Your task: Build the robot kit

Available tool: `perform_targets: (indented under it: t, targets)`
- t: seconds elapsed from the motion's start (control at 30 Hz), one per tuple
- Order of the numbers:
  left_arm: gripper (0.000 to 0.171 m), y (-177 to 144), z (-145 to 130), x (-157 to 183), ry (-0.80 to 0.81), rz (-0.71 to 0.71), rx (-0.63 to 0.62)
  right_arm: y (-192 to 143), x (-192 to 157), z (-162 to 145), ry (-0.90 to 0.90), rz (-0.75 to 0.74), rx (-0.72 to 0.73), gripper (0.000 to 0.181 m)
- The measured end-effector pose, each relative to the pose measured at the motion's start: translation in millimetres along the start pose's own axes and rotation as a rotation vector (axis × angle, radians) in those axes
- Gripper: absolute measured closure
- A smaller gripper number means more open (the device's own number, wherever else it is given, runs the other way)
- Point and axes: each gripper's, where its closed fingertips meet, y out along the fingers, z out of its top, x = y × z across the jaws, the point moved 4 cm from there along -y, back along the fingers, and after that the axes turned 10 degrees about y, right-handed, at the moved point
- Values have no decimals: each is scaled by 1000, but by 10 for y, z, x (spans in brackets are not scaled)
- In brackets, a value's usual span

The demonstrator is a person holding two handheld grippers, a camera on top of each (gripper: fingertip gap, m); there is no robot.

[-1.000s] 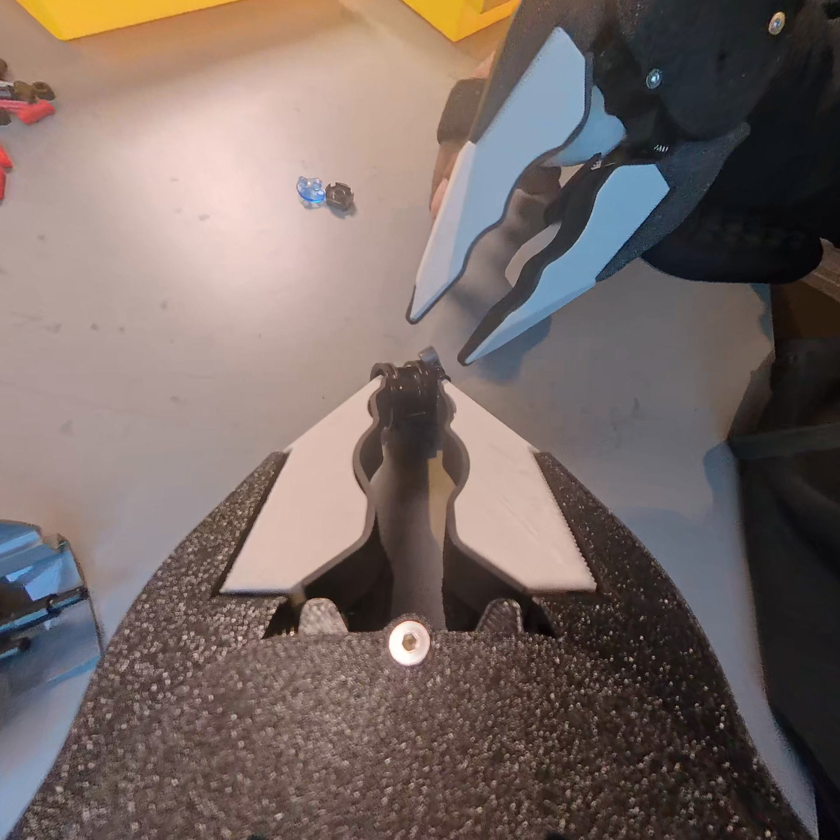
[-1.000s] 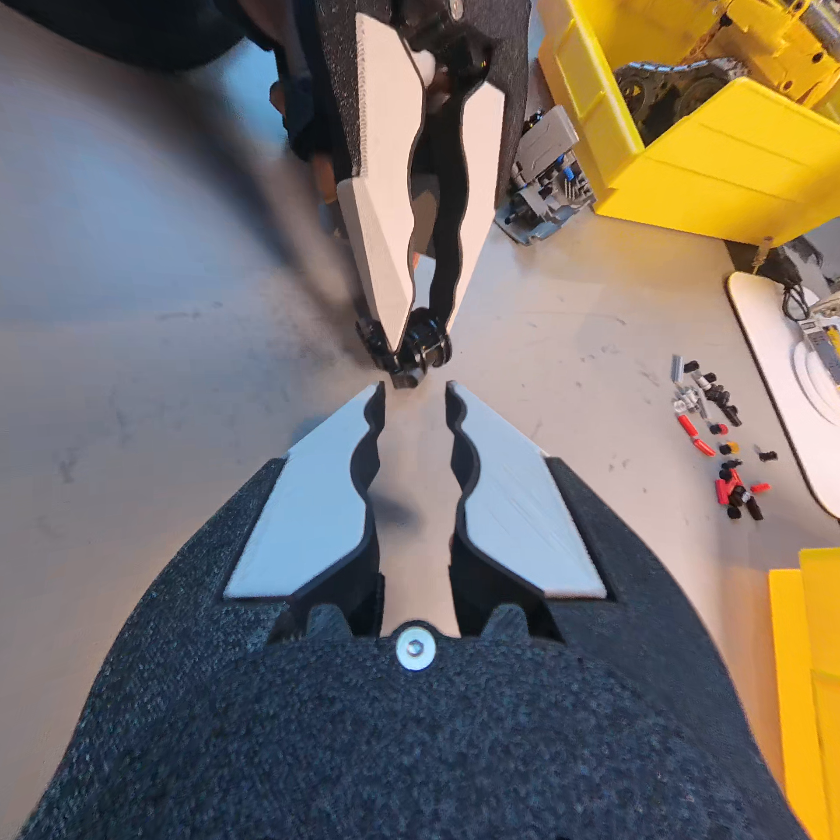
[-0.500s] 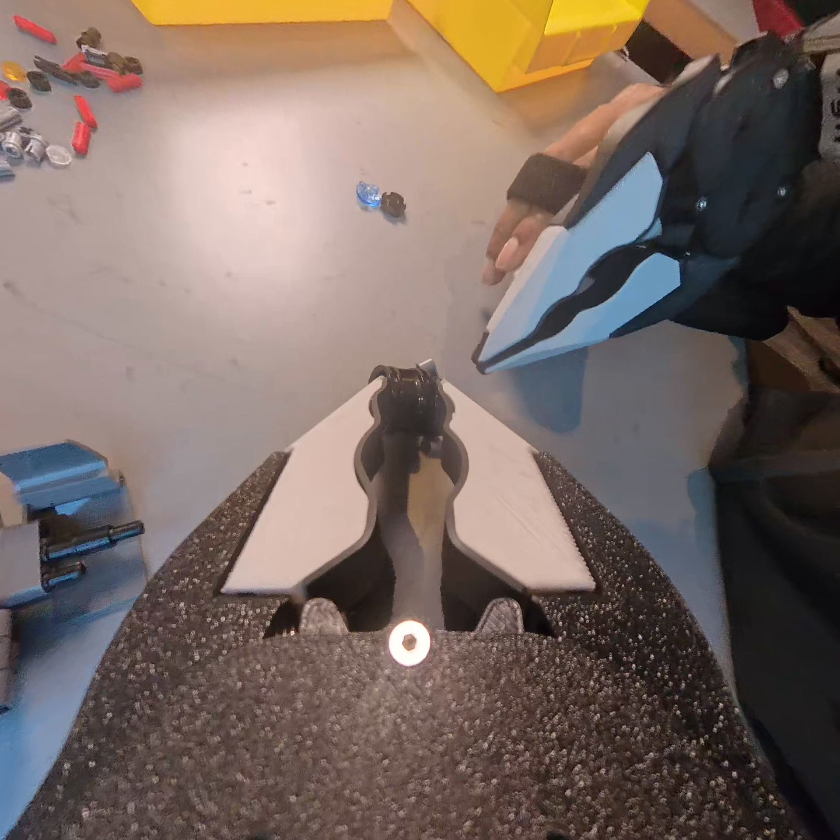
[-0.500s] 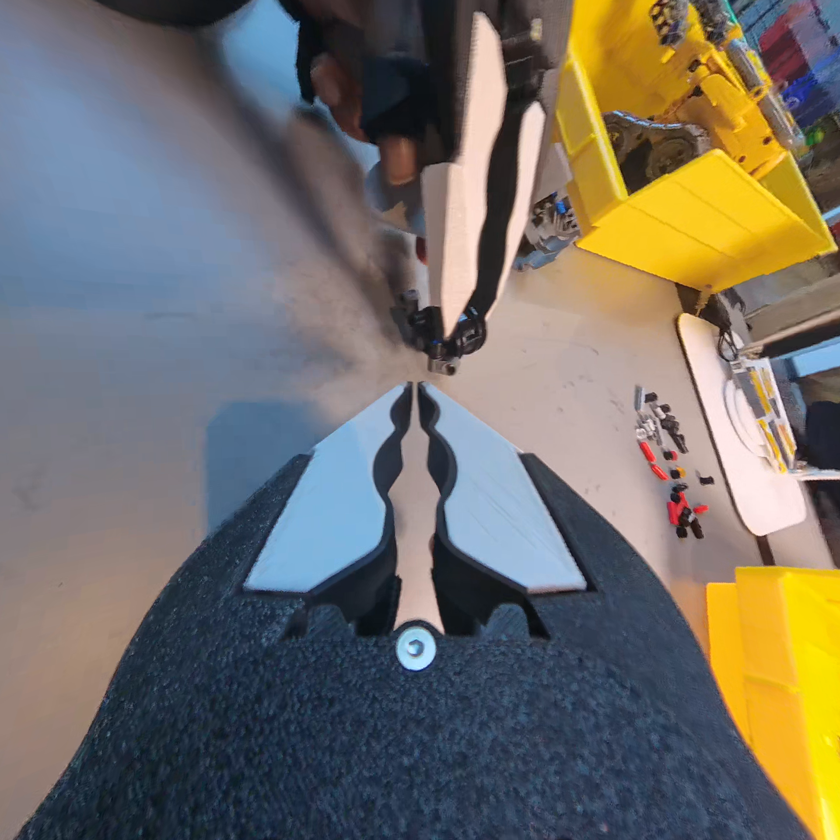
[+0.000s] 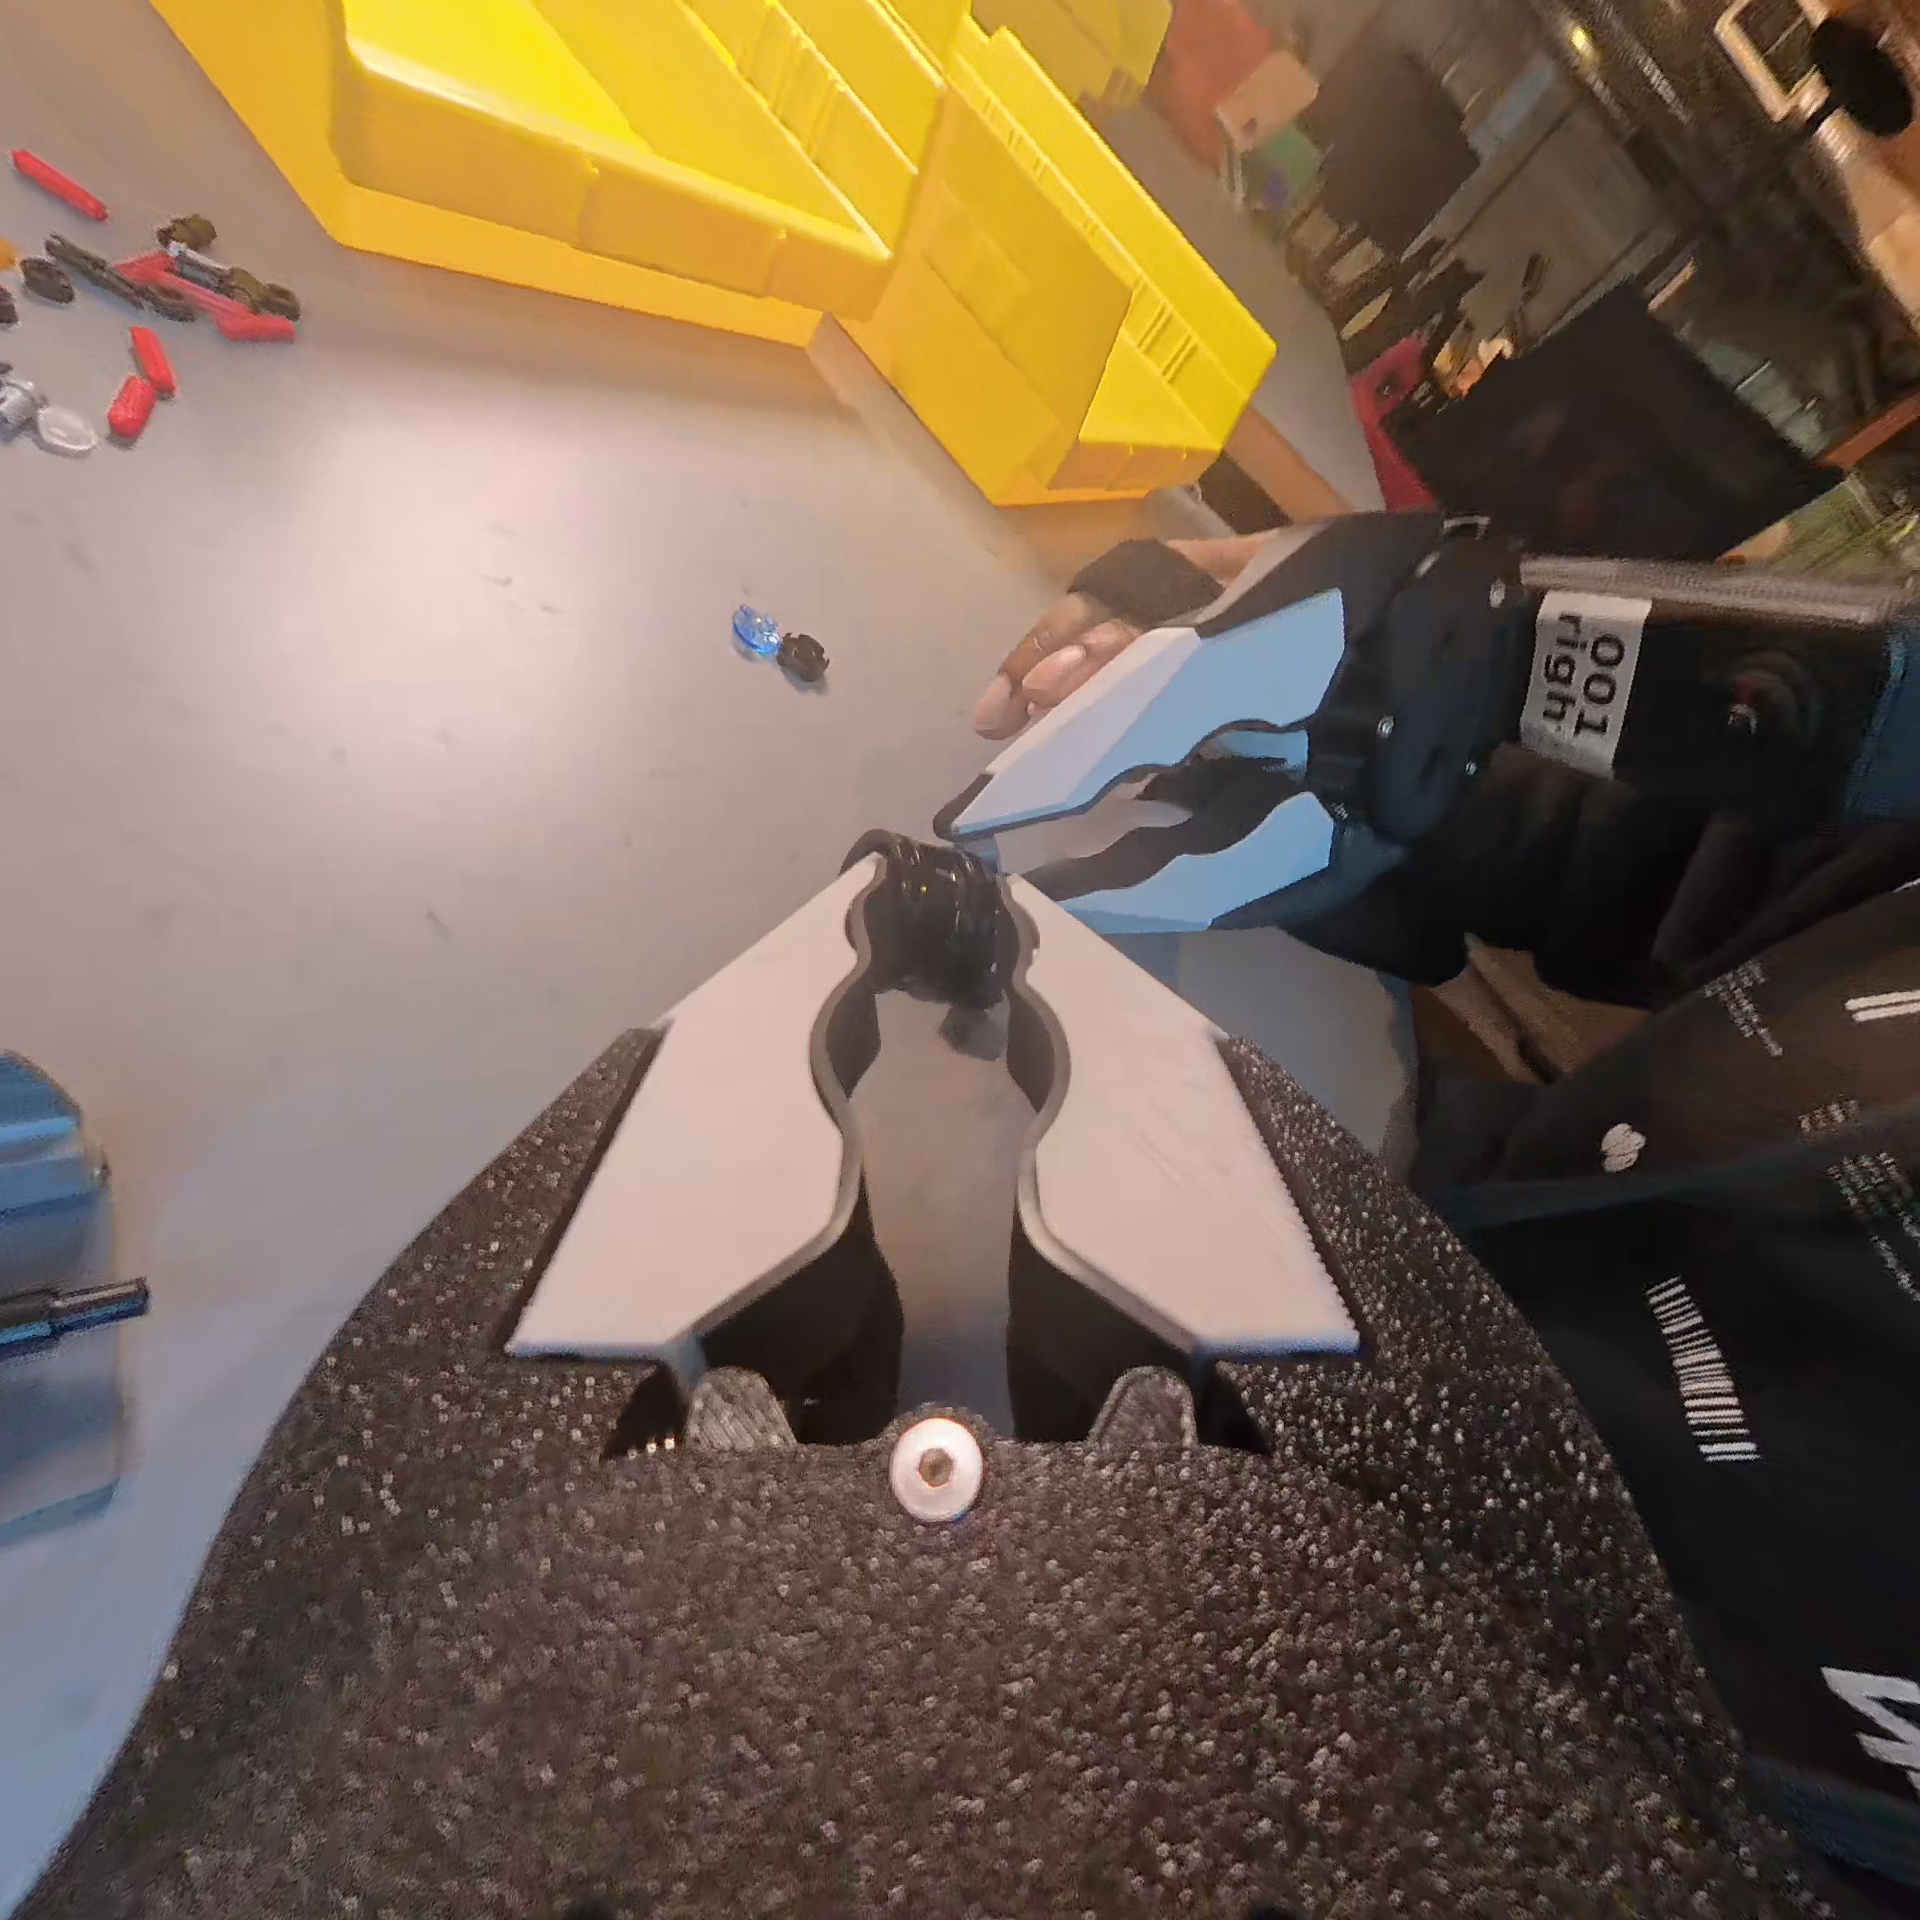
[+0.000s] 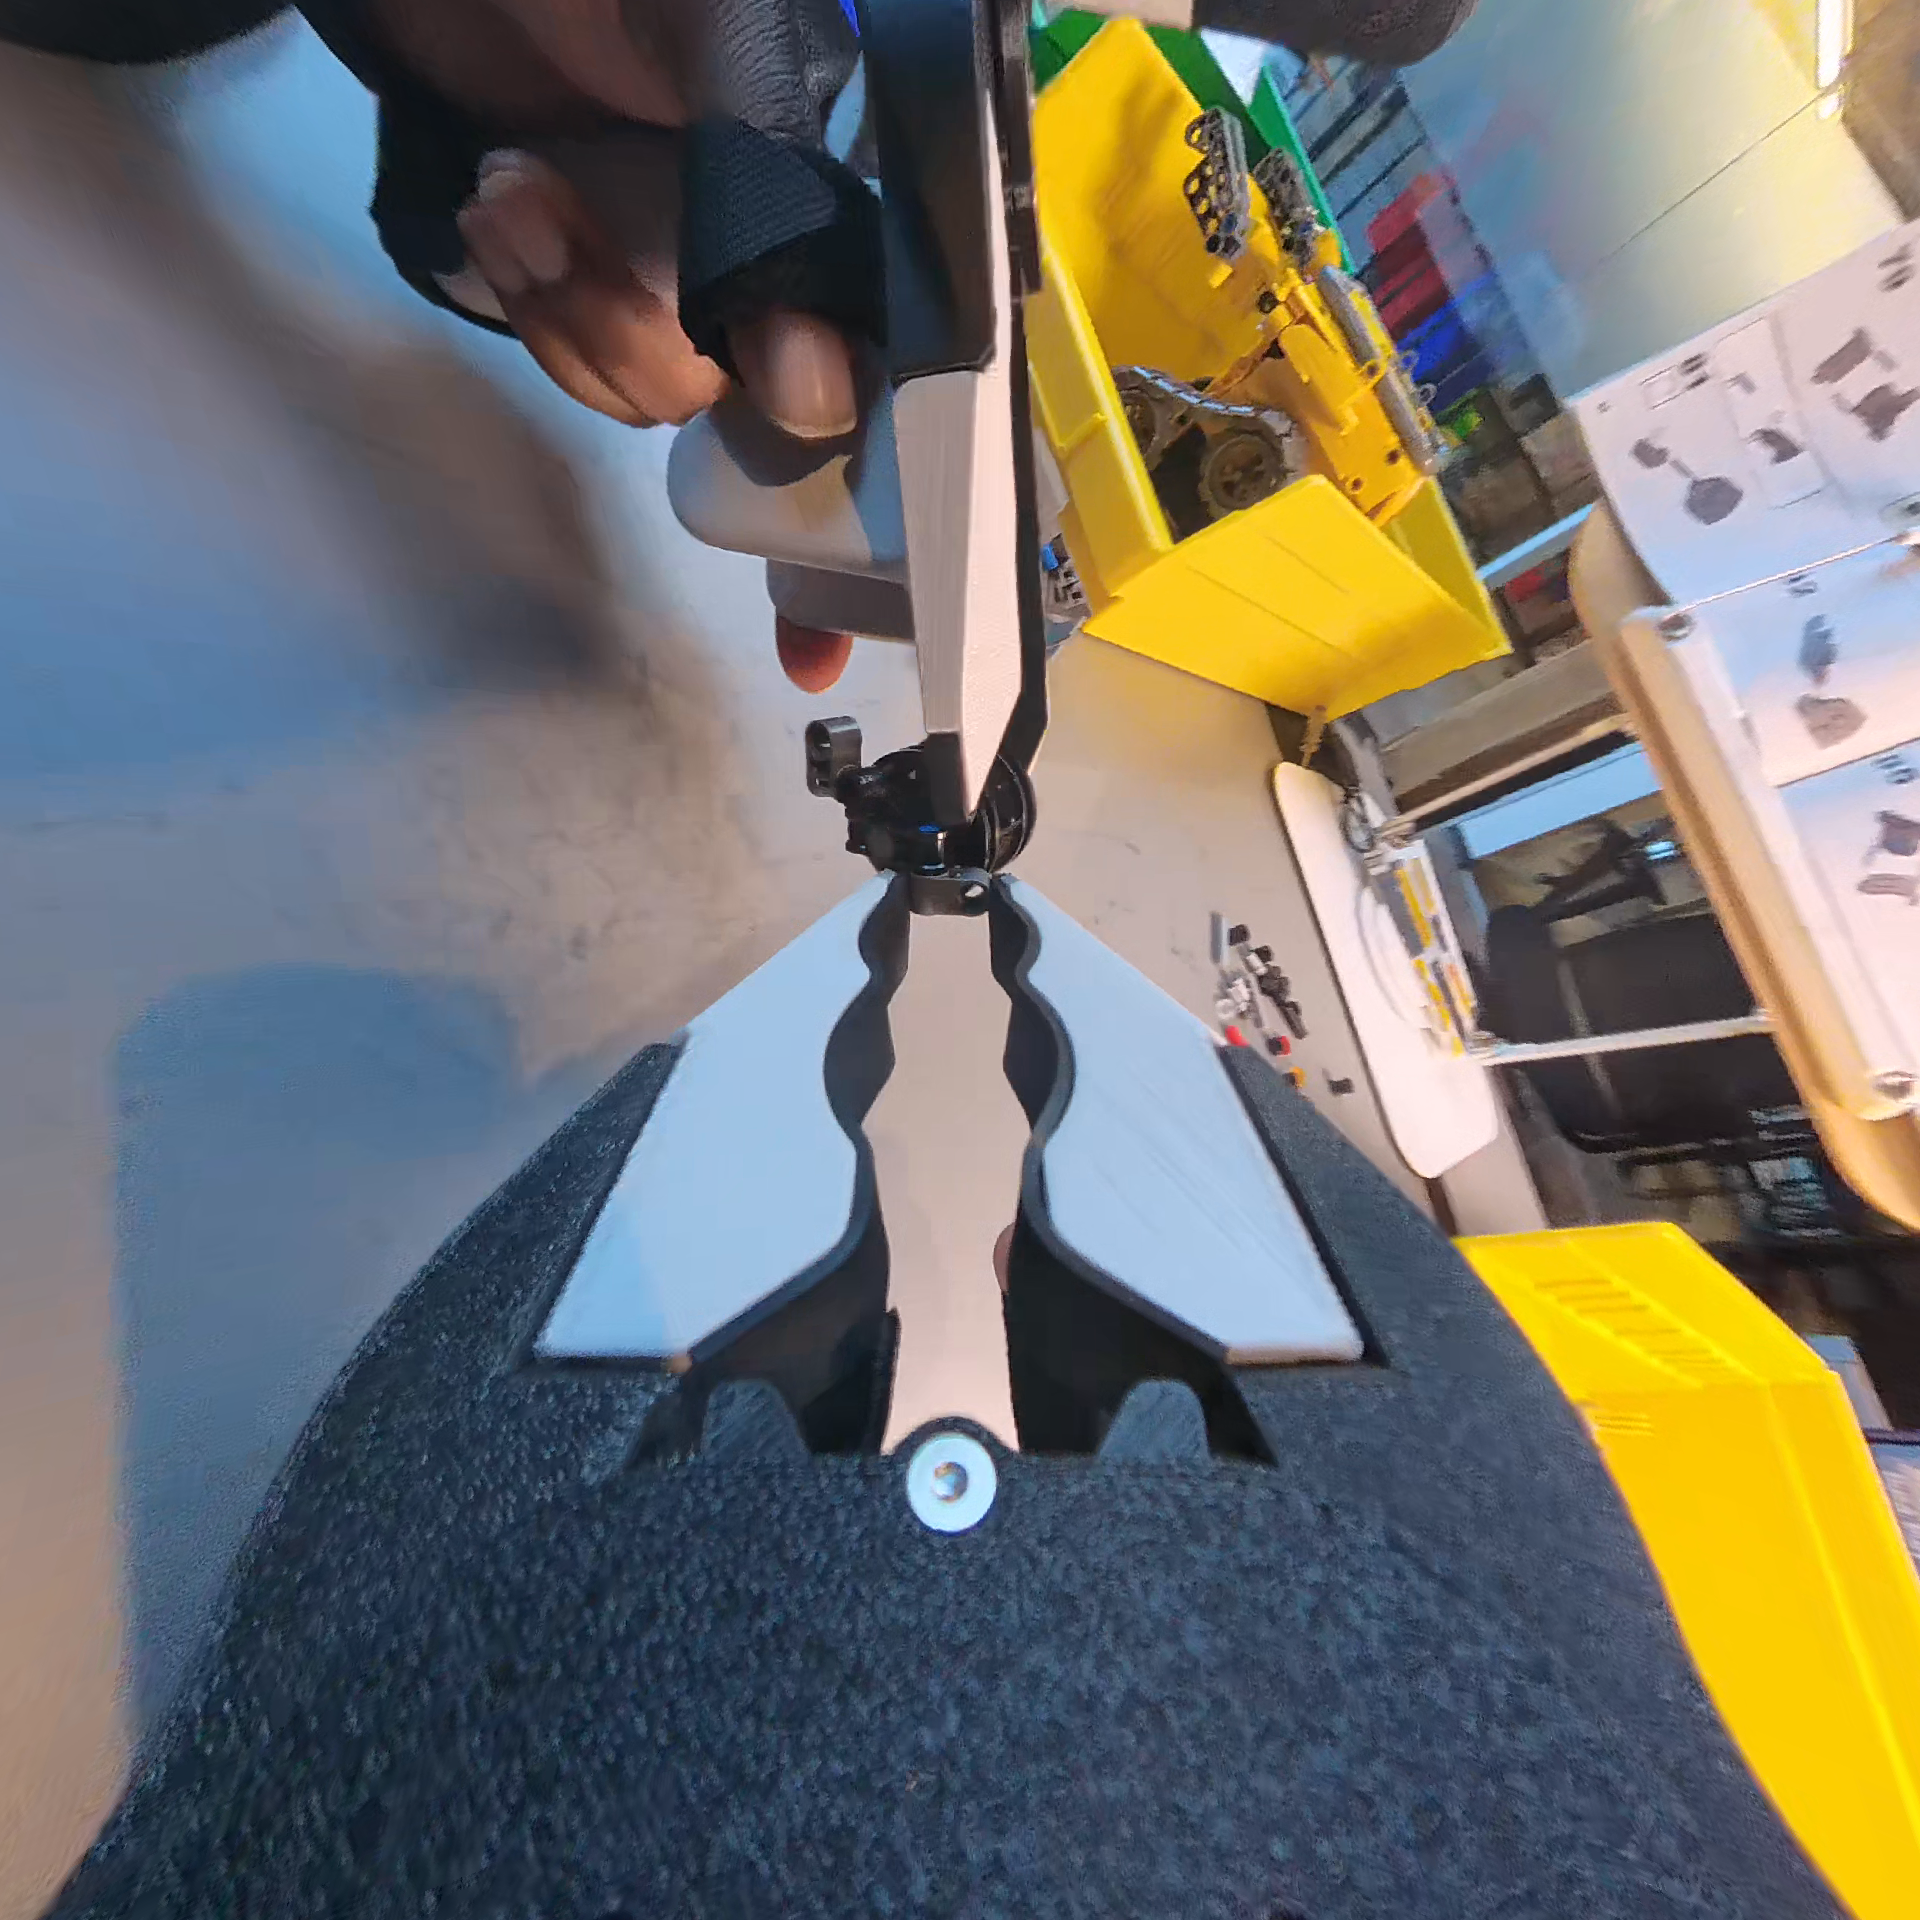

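Yellow bins [image 5: 727, 197] stand at the far edge of the grey table [image 5: 416, 727], near scattered red and black small parts [image 5: 177, 301]. A blue disc [image 5: 755, 630] lies touching a black piece [image 5: 802, 655]. Another yellow bin [image 6: 1278, 582] holds a yellow tracked model [image 6: 1247, 457].

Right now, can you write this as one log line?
left gripper: shut on black part cluster | right gripper: tips at black connector, grip unclear | table: loose pieces

The left gripper [image 5: 940, 883] was clamped on a black part [image 5: 940, 920] at its tips. The right gripper [image 6: 943, 883], jaws narrowly apart, met that part tip-on, gripping its small end piece.
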Motion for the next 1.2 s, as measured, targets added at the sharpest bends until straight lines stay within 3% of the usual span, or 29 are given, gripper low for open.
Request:
perform_targets:
  t: [0.13,0.37,0.47,0.6,0.67,0.7,0.8,0.93,1.07,1.2]
  targets:
    - [154,-13,34,2,-64,-24,51,-26,23,33,-31,-40,20,167]
    - [152,-97,167,112,80,-86,127,-139,131,85,128,3,139,167]
    - [126,-165,203,124,71,-123,155,-256,169,202,113,-2,273,167]
    - [120,-113,190,301,-80,-370,188,-335,137,290,150,81,372,166]
    - [130,-113,197,403,-141,-492,200,-382,138,329,166,107,411,166]
    - [139,-111,206,415,-156,-509,213,-405,148,350,179,116,430,166]
    - [143,-146,266,441,-183,-549,275,-432,194,361,274,157,458,166]
    - [132,-123,234,467,-207,-566,256,-442,145,352,226,187,440,166]
    - [139,-105,242,503,-202,-584,259,-443,112,369,203,204,431,166]
    - [140,-115,288,461,-239,-585,319,-427,189,375,344,198,431,165]
